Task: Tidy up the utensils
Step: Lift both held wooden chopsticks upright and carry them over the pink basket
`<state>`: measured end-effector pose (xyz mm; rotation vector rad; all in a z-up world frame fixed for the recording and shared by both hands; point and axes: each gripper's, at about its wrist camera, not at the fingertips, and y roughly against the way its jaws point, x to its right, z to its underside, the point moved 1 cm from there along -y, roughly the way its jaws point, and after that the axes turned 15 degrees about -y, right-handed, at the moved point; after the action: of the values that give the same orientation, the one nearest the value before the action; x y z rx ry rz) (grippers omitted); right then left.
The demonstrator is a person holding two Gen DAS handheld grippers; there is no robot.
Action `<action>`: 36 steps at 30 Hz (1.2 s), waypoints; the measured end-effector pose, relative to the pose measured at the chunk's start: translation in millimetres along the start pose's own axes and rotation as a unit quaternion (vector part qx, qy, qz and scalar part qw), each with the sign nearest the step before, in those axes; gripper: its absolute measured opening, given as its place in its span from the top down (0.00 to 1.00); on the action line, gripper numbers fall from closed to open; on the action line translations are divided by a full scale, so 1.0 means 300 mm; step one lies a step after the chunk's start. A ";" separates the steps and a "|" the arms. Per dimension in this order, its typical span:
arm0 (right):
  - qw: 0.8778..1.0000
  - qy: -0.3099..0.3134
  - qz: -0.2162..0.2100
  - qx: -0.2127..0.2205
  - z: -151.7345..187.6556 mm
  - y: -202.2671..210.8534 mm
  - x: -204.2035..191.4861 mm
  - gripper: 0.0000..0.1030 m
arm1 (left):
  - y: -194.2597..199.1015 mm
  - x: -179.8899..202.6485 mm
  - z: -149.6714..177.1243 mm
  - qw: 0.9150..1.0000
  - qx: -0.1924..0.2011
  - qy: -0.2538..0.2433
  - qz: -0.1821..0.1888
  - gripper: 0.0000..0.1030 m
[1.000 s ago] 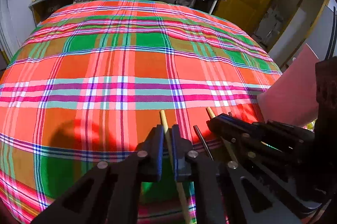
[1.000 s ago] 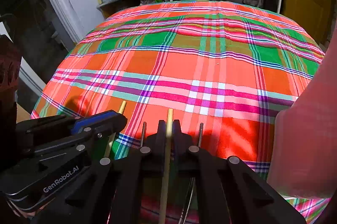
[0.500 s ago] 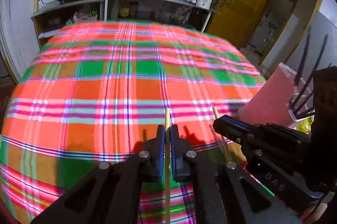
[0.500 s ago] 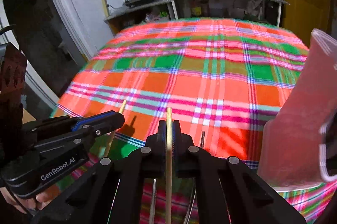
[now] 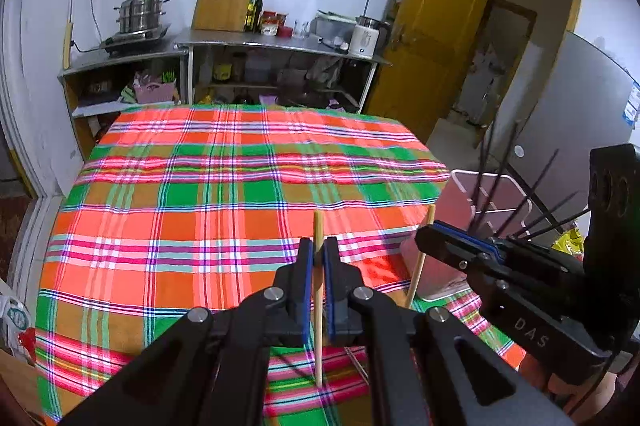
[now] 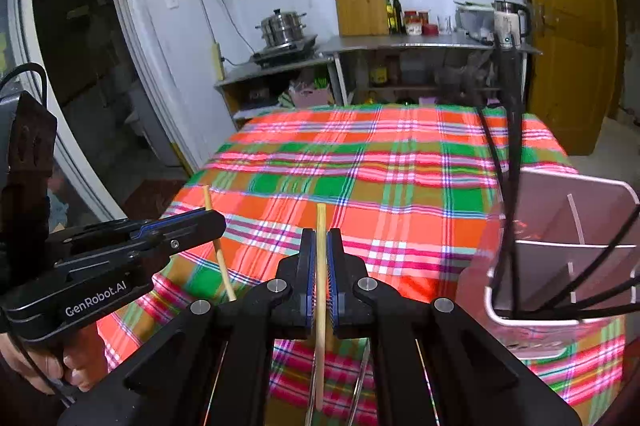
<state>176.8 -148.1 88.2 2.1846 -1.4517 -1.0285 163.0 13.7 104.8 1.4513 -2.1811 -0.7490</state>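
Wooden chopstick [image 5: 318, 290] clamped upright in left gripper [image 5: 319, 266], above plaid tablecloth [image 5: 200, 210]; second wooden chopstick [image 6: 321, 278] pinched likewise in right gripper [image 6: 320, 266]. Just beyond, at right, pink divided holder [image 6: 560, 246] with dark sticks. Farther back, metal counter [image 5: 280, 44].

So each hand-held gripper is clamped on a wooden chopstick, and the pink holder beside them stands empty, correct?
Not empty: the pink holder already has dark chopsticks in it, seen in the right wrist view. Left hand-held gripper and right hand-held gripper do each clamp a wooden chopstick.
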 end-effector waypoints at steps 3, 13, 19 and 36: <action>1.000 0.000 -0.003 0.011 -0.002 0.042 0.001 0.95 | 0.030 0.015 -0.006 1.000 0.006 -0.005 0.001 0.94; 0.999 -0.004 -0.011 0.041 -0.004 0.153 0.010 0.95 | 0.097 0.071 -0.015 1.000 0.013 -0.016 0.008 0.94; 0.998 -0.006 -0.018 0.058 -0.005 0.212 0.030 0.95 | 0.124 0.128 -0.034 0.999 0.017 -0.027 0.017 0.94; 0.996 -0.027 0.011 0.080 0.032 0.276 0.198 0.95 | 0.090 0.239 -0.065 0.998 0.013 -0.049 0.049 0.94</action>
<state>128.4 -235.7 109.3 2.2611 -1.6310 -1.0027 129.0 -48.2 140.3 1.3343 -2.3249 -0.7753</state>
